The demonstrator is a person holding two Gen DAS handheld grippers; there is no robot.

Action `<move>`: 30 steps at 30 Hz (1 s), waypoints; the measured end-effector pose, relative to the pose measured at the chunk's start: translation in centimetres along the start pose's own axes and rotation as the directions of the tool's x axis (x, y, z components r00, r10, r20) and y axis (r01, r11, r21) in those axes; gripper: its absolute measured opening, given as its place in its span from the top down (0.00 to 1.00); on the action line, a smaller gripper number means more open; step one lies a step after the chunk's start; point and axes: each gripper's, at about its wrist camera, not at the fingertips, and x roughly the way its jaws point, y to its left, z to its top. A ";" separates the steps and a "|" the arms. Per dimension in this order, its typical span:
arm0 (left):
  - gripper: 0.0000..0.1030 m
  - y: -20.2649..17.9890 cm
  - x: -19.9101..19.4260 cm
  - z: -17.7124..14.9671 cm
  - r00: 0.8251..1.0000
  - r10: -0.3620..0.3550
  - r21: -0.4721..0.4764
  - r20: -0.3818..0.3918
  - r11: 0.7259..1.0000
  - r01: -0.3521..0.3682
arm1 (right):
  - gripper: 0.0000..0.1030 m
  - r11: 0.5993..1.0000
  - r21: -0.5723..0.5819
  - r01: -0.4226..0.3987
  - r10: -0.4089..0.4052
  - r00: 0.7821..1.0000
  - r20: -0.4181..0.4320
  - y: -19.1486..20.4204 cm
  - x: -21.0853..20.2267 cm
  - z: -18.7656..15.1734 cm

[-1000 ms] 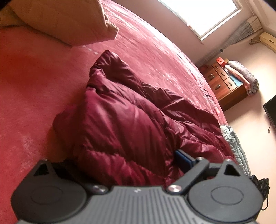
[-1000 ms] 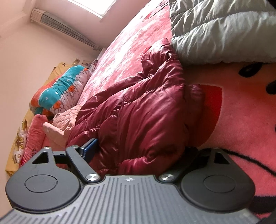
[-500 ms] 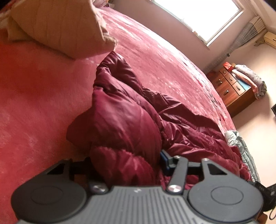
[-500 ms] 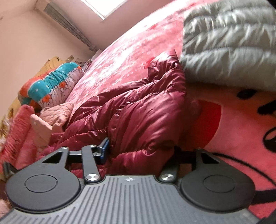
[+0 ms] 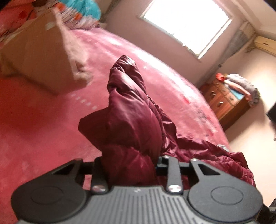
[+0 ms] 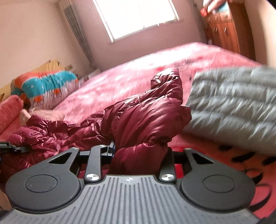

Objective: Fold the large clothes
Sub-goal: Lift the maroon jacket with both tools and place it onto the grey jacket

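Pink bedding covers the wide bed that fills both wrist views, and on it lies the maroon puffer jacket, crumpled and glossy, stretched lengthwise across the near part of the mattress. One bunched end of the jacket rises as a peak in front of the left gripper; its jaws are closing, with a thick fold of the quilted fabric wedged between them and pressed on both sides. The other end of the jacket sits in the right gripper, whose jaws are likewise closing on a fat roll of the maroon cloth, the fabric bulging out above the fingers. Between the two held ends the jacket sags in loose folds onto the bed. Just beside the jacket's right end, apparently touching it, lies a grey quilted garment, blurred in the right wrist view. Near the left end a tan pillow rests on the bedding, apart from the jacket. Farther off, at the head of the bed, sits a rolled quilt in teal, orange and white. Behind the bed a bright window is set in the pale wall, and a wooden dresser stands against the wall with folded cloth piled on top.
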 end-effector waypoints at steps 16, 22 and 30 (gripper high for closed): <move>0.71 -23.6 6.1 6.3 0.930 -0.366 0.246 -0.014 0.901 0.358 | 0.65 0.940 0.180 0.289 -0.341 0.791 0.508 -8.6 -12.1 9.3; 0.71 -33.6 12.7 5.1 0.883 -0.457 0.308 -0.106 0.829 0.466 | 0.65 0.862 0.317 0.397 -0.506 0.631 0.587 -14.4 -15.8 11.5; 0.71 -41.3 22.8 -1.0 0.856 -0.453 0.320 -0.250 0.795 0.515 | 0.65 0.720 0.500 0.481 -0.694 0.524 0.494 -23.3 -15.8 10.9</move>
